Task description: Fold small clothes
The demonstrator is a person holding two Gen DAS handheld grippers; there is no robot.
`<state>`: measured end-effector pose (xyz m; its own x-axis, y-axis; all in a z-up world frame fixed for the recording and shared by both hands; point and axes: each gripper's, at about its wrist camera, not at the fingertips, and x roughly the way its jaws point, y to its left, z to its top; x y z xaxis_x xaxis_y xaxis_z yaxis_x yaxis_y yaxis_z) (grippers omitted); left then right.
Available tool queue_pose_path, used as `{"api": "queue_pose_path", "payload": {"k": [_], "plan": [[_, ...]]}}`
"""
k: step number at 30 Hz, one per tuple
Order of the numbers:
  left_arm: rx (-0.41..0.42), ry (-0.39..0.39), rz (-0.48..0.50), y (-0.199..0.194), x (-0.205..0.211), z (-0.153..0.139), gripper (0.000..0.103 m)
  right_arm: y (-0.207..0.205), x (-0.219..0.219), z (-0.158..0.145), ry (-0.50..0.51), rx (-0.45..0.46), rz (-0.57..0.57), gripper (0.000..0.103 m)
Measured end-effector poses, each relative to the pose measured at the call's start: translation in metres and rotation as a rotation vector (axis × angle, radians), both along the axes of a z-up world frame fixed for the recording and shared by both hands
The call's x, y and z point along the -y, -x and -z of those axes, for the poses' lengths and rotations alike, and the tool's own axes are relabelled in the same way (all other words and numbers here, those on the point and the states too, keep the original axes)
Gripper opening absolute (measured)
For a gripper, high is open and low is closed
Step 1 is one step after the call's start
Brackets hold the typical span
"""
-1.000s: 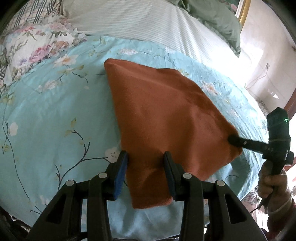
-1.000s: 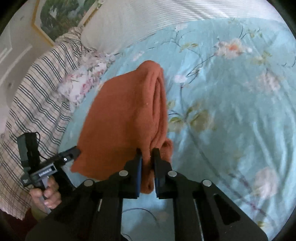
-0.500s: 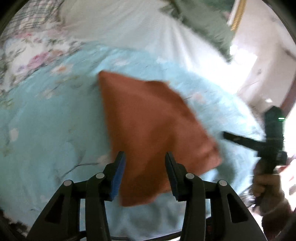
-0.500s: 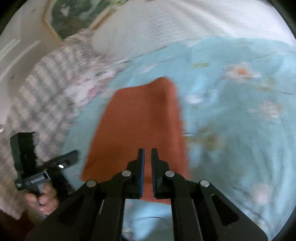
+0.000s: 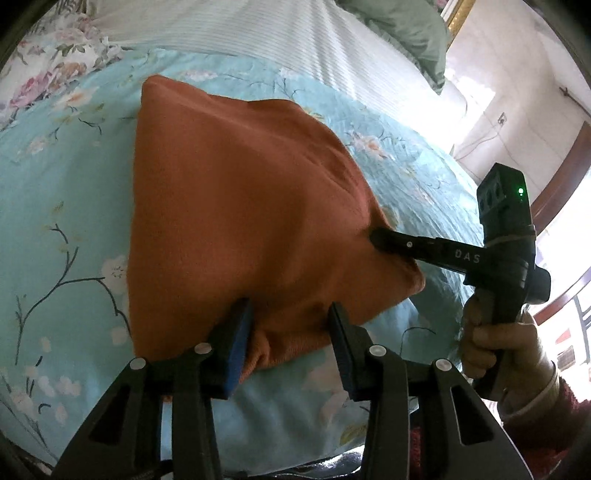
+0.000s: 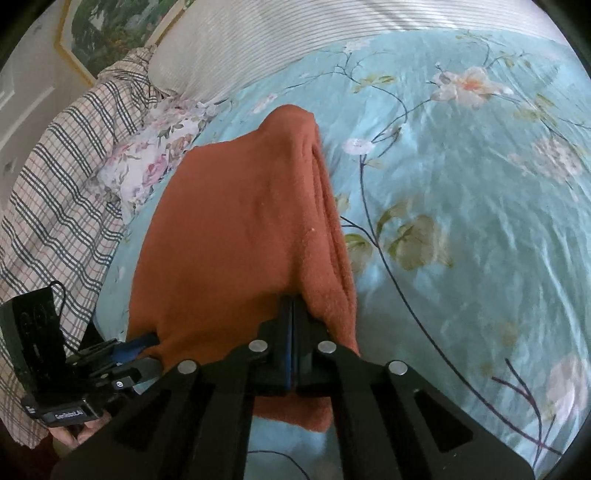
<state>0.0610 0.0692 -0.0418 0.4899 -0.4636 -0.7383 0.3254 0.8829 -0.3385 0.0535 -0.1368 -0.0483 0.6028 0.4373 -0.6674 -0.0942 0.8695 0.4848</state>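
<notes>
1. The rust-orange cloth (image 5: 251, 206) lay on the bed's blue flowered cover (image 5: 62, 177), already doubled, with its layered edges stacked along the right side in the right wrist view (image 6: 328, 221).
2. Our right claw (image 6: 291, 328) was pressed together on the cloth's near right corner, the fabric bunched up over its tips.
3. Our left claw (image 5: 290, 325) stood apart, straddling the near edge of the cloth without pinching it.
4. To do this step well, we judged that the left claw needed to close on every layer of its corner, not the top one alone, before anything was lifted.
5. We reckoned both corners should then rise level and travel together toward the far edge, near the striped pillow (image 5: 258, 33), so the fold line stayed straight.
6. The risk we saw was the thick stacked edge slipping apart, so a slow carry seemed wise.
</notes>
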Motion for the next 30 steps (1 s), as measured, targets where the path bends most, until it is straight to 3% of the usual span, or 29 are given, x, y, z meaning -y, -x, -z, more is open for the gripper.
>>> {"api": "queue_pose_path", "payload": {"k": [6,8,10,12,14,15,18,21,26,27,29,30], "plan": [[0.016,-0.033,-0.008,0.005,-0.014,-0.006,0.041,0.012,0.011,0.002,0.016,-0.019,0.022,0.000],[-0.006,-0.001,-0.028,0.004,-0.027,-0.005,0.025,0.015,0.014,-0.001,0.022,-0.025,0.036,0.000],[-0.029,0.045,-0.052,0.004,-0.042,-0.009,0.023,0.018,0.012,-0.013,0.028,0.005,0.045,0.004],[0.004,0.052,-0.062,0.006,-0.049,-0.021,0.026,0.020,0.005,-0.026,0.039,0.047,0.030,0.004],[0.058,0.010,-0.068,0.007,-0.048,-0.032,0.038,0.014,-0.009,-0.031,0.010,0.057,-0.037,0.004],[0.075,-0.005,-0.064,0.006,-0.047,-0.035,0.038,0.011,-0.016,-0.030,0.014,0.052,-0.061,0.004],[0.064,-0.098,-0.077,-0.003,-0.041,-0.025,0.038,0.004,-0.030,-0.014,0.122,-0.007,-0.071,0.004],[0.042,-0.163,-0.099,-0.008,-0.044,-0.009,0.042,0.007,-0.014,-0.002,0.096,-0.022,-0.039,0.003],[0.009,-0.093,-0.128,-0.005,-0.062,-0.009,0.046,0.015,0.003,-0.017,0.051,-0.001,-0.007,0.005],[0.015,-0.093,-0.131,-0.003,-0.062,-0.010,0.046,0.019,0.005,-0.023,0.049,0.010,-0.004,0.007],[0.029,-0.103,-0.139,0.000,-0.060,-0.016,0.045,0.024,0.006,-0.030,0.042,0.027,-0.007,0.024],[0.039,-0.102,-0.144,0.003,-0.060,-0.021,0.045,0.026,0.004,-0.034,0.041,0.033,-0.010,0.046]]}}
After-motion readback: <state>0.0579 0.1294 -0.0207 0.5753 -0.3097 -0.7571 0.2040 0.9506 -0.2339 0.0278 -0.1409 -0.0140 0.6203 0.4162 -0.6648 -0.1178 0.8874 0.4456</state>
